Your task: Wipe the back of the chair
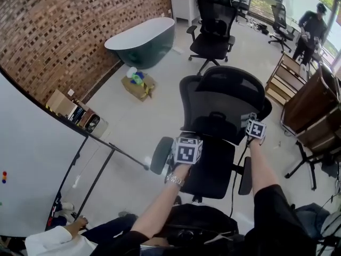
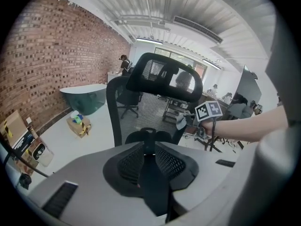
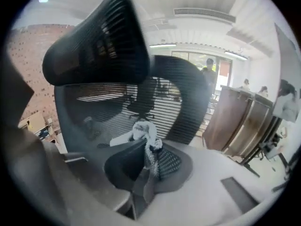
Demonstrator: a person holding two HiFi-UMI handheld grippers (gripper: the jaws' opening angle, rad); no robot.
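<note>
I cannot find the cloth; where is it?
The cloth is pinched in the right tongs, by the chair back's right edge in the head view.

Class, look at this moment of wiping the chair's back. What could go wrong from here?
1. The right gripper pinches only a bunch of the cloth. Dragged over the mesh back, the cloth may snag or slip out.
2. The left gripper grips nothing, so the chair could swivel away under pressure.
</note>
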